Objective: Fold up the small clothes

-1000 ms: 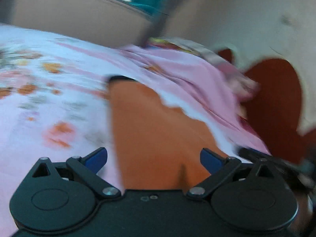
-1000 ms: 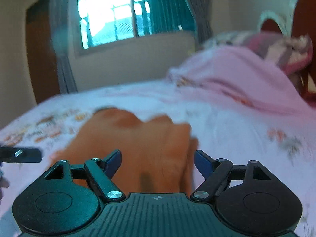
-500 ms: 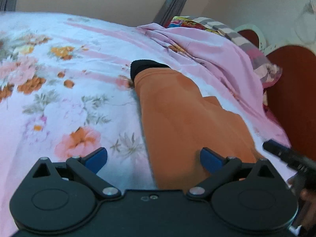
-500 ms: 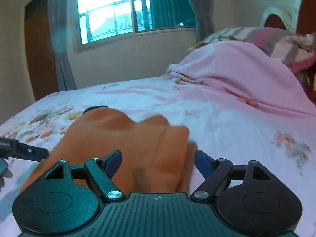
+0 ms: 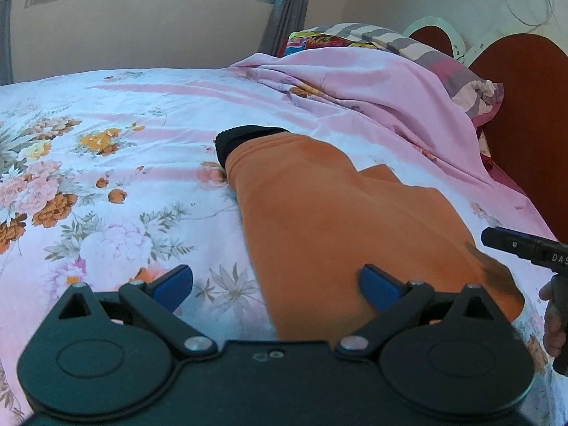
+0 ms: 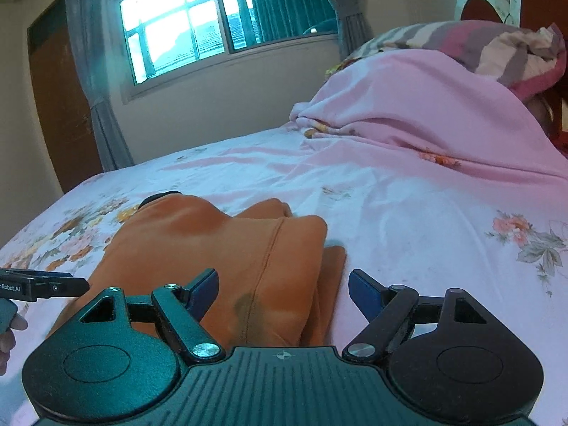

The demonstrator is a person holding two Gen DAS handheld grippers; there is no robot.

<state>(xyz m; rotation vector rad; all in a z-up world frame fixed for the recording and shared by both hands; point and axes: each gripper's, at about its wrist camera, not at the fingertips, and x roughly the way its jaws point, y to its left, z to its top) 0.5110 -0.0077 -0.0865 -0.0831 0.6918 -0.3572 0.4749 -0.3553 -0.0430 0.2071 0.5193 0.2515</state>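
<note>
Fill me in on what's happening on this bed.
A person holds two tongs over an orange garment with a black cuff, lying partly folded on the floral bedsheet. The left tongs and right tongs both stand open at the garment's near end, gripping nothing. A pink blanket is heaped behind.

Two low wrist views, close over bed [image 5: 106, 113], sharing orange garment [image 5: 330, 220]
</note>
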